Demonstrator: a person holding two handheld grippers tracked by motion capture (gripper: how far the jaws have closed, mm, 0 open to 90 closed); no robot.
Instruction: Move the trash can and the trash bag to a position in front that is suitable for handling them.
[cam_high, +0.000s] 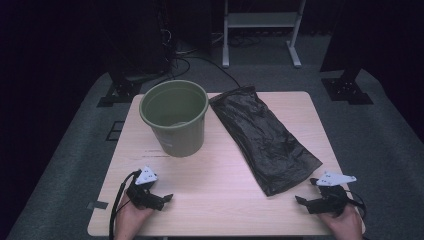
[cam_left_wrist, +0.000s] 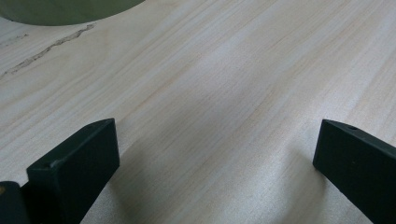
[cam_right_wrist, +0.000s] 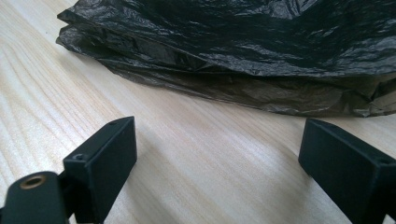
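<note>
high view: a pale wooden table (cam_high: 220, 200) carries a green bucket (cam_high: 175, 117) at its far left and, just beside it on the right, a black plastic bag (cam_high: 262, 137) lying flat and folded, running diagonally from the far centre toward the near right corner. the left gripper (cam_high: 167, 198) rests at the near left edge, well apart from the bucket, and the right gripper (cam_high: 300, 201) rests at the near right edge, near the closest end of the bag but not touching it; each is held by a hand rising from the bottom edge. left gripper view: the two black jaws stand spread wide with nothing between them, bare table (cam_left_wrist: 224, 102) ahead and the bucket's base (cam_left_wrist: 65, 11) at the top left. right gripper view: the jaws are likewise spread, with empty wood between them, and the bag (cam_right_wrist: 243, 51) lies just beyond, its crinkled layers stacked in a thin, glossy edge. judged from this surface, the bag is very light, limp and somewhat slippery film that will drape, unfold and slide rather than keep its shape, and it could tear if dragged hard. the sensible hold is a pinch on the near stacked edge or a corner, gathering all layers; the bucket appears stiff and stable.
</note>
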